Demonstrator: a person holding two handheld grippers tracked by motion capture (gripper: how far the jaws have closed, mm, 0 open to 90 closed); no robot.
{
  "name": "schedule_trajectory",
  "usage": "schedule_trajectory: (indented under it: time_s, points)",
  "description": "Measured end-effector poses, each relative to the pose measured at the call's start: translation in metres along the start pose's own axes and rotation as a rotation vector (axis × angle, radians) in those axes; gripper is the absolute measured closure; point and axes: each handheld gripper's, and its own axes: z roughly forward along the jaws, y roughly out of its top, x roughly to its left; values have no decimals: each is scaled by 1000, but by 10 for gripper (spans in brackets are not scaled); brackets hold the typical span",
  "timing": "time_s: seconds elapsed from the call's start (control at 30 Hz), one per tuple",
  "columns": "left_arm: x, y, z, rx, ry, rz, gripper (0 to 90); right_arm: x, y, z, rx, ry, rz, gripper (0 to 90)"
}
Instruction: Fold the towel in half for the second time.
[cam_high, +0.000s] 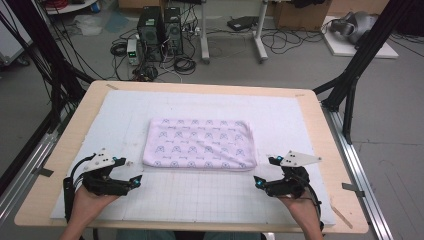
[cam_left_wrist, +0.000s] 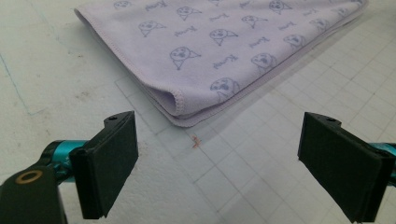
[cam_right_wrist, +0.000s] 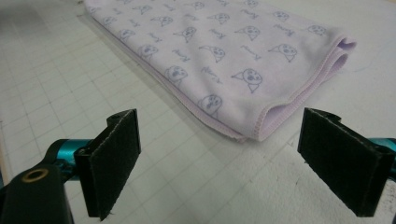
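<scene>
A folded lilac cloth (cam_high: 199, 143) printed with small dog faces lies flat in the middle of the white gridded mat (cam_high: 200, 195). My left gripper (cam_high: 134, 179) rests near the cloth's front left corner, a short way off it, jaws wide open and empty. In the left gripper view that folded corner (cam_left_wrist: 180, 105) lies just ahead of the gripper (cam_left_wrist: 219, 163). My right gripper (cam_high: 264, 172) sits by the front right corner, open and empty. The right gripper view shows that corner (cam_right_wrist: 261, 128) just beyond the gripper (cam_right_wrist: 219, 163), apart from the pads.
The mat covers a wooden table (cam_high: 320, 125) with bare edges. Black frame struts (cam_high: 360, 60) rise at both back corners. Computer towers (cam_high: 160, 32) and cables lie on the floor behind. A small reddish fleck (cam_left_wrist: 196, 141) marks the mat.
</scene>
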Motion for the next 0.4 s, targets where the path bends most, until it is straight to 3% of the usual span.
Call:
schedule_trajectory:
  time_s: [0.4]
  points:
    - [-1, -3, -2, -2, 1, -1, 126, 3, -10, -3, -4, -1, 6, 123]
